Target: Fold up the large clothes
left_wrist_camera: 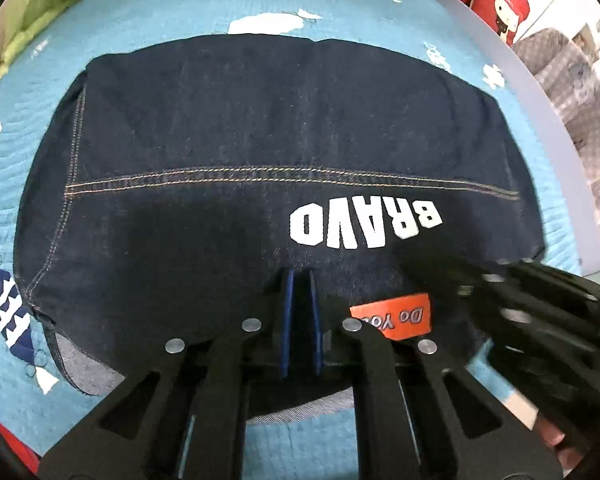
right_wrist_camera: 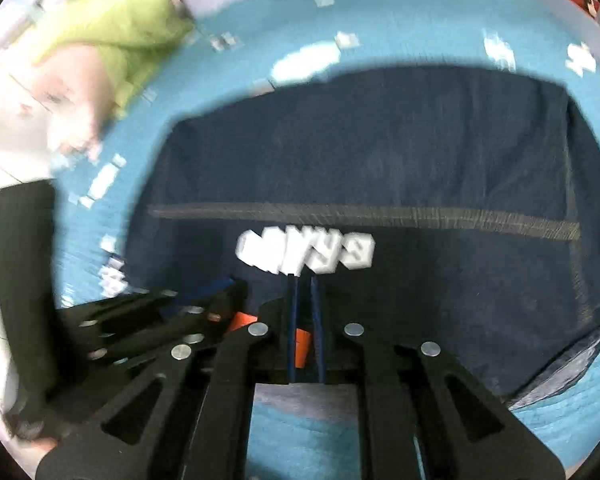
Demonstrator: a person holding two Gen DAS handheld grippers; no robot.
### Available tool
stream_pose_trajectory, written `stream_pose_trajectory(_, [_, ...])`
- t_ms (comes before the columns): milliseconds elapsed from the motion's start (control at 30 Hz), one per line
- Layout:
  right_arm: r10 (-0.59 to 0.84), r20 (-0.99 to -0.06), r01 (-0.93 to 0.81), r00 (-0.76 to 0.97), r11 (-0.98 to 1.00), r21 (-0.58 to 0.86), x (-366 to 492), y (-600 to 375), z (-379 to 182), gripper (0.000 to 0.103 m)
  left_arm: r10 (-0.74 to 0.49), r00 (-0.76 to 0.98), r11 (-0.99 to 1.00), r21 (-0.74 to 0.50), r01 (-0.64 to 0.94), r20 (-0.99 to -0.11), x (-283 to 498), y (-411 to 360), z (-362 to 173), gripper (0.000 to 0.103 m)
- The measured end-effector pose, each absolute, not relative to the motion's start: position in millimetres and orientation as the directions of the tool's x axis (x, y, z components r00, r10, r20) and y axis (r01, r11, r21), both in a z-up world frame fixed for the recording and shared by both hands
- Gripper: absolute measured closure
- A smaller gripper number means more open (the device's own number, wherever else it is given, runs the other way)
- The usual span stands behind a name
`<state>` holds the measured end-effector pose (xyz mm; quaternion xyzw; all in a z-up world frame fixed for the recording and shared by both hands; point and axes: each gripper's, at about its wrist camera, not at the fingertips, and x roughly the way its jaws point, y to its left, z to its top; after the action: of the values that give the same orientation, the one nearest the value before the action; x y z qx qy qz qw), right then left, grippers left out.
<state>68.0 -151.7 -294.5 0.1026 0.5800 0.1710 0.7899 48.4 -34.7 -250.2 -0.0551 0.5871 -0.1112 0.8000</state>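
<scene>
Denim at my jaws: both pairs sit low over the near hem of the dark denim garment point(left_wrist_camera: 260, 136), side by side, nearly touching each other.
Left jaws: my left gripper point(left_wrist_camera: 300, 304) is closed, the blue pads almost together; they lie right on the near edge, but I cannot tell whether cloth is actually pinched between them.
Right jaws: my right gripper point(right_wrist_camera: 305, 308) is closed too, with the orange label point(right_wrist_camera: 302, 346) showing in the slit between the pads; a hold on it is likely, not certain.
Label and print: the orange label lies at the near hem, just right of my left jaws; the white BRAVO print point(left_wrist_camera: 364, 224) sits just beyond, upside down to me.
Seam: a double tan-stitched seam point(left_wrist_camera: 284, 176) runs straight across, past the print.
Garment's place: it lies spread flat on the blue patterned bed cover point(left_wrist_camera: 4, 184), the far edge smooth, a paler inner side showing at the near left corner.
Beyond: a green quilt point(right_wrist_camera: 120, 32) lies at the far left of the bed.
Doing it well: I judge the next fold goes away from me, so both jaws should lift the hem evenly, travel together, and lay it down parallel to that seam without dragging the layer beneath.
</scene>
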Motion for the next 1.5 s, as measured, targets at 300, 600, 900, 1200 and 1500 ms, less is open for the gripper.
stream_pose_trajectory(300, [0.441, -0.857, -0.082, 0.266, 0.896, 0.436, 54, -191, -292, 0.103, -0.287, 0.295, 0.958, -0.274, 0.083, -0.912, 33, -14, -251, 0.101])
stream_pose_trajectory(600, [0.235, -0.918, 0.229, 0.319, 0.921, 0.315, 36, -297, -305, 0.103, -0.302, 0.269, 0.953, -0.287, 0.094, -0.915, 37, -4, -244, 0.101])
stream_pose_trajectory(900, [0.35, -0.839, 0.08, 0.417, 0.905, 0.417, 51, -243, -252, 0.097, -0.273, 0.314, 0.961, -0.244, 0.128, -0.909, 39, -7, -213, 0.1])
stream_pose_trajectory(1200, [0.457, -0.847, -0.08, 0.272, 0.888, 0.453, 91, -176, -297, 0.103, -0.264, 0.253, 0.964, -0.249, 0.091, -0.931, 54, -4, -257, 0.101])
stream_pose_trajectory(1500, [0.247, -0.911, 0.143, 0.329, 0.941, 0.307, 67, -291, -299, 0.103, -0.057, 0.262, 0.996, -0.073, -0.051, -0.963, 48, 62, -268, 0.101])
